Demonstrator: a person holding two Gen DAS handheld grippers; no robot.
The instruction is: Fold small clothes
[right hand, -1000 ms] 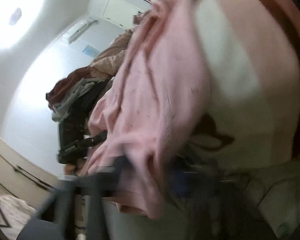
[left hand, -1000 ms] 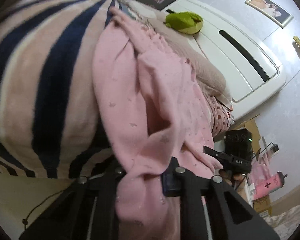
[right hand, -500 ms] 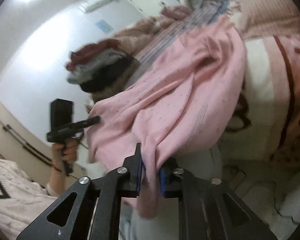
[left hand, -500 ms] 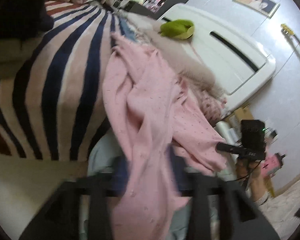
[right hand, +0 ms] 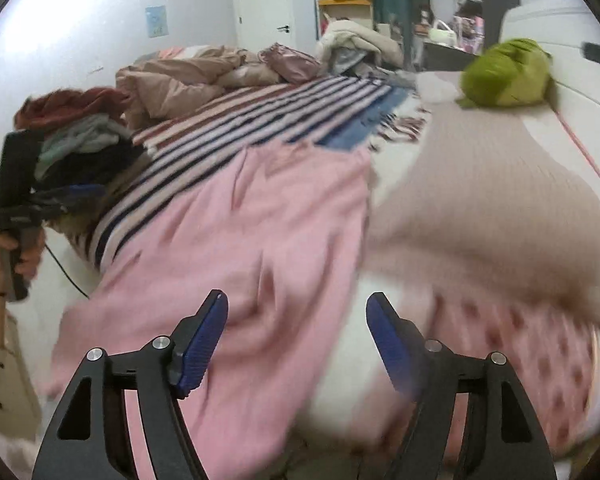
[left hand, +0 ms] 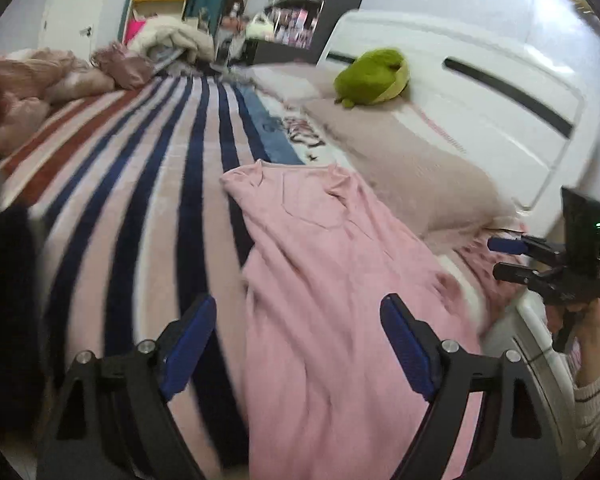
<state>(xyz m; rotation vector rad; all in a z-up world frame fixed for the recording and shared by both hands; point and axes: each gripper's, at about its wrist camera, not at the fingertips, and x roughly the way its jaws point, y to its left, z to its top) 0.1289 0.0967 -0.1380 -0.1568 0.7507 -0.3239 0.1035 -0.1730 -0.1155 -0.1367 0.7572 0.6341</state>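
Note:
A pink garment [left hand: 332,288] lies spread lengthwise on the striped blanket [left hand: 148,184], its near end hanging over the bed's front edge. It also shows in the right wrist view [right hand: 260,248]. My left gripper [left hand: 296,344] is open and empty, its blue pads either side of the garment's near part. My right gripper [right hand: 296,340] is open and empty, above the garment's right edge. The right gripper also shows in the left wrist view [left hand: 504,258], and the left gripper shows in the right wrist view [right hand: 72,196].
A beige pillow [left hand: 412,164] and a green plush [left hand: 372,76] lie by the white headboard [left hand: 500,92]. A pile of clothes [right hand: 80,136] sits at the bed's left. Crumpled bedding [right hand: 188,76] lies at the far end. A polka-dot fabric [right hand: 532,344] lies at the right.
Both grippers have let go of the pink garment and opened. The garment now lies flat on the bed. Both grippers have pulled back and leveled toward the bed.

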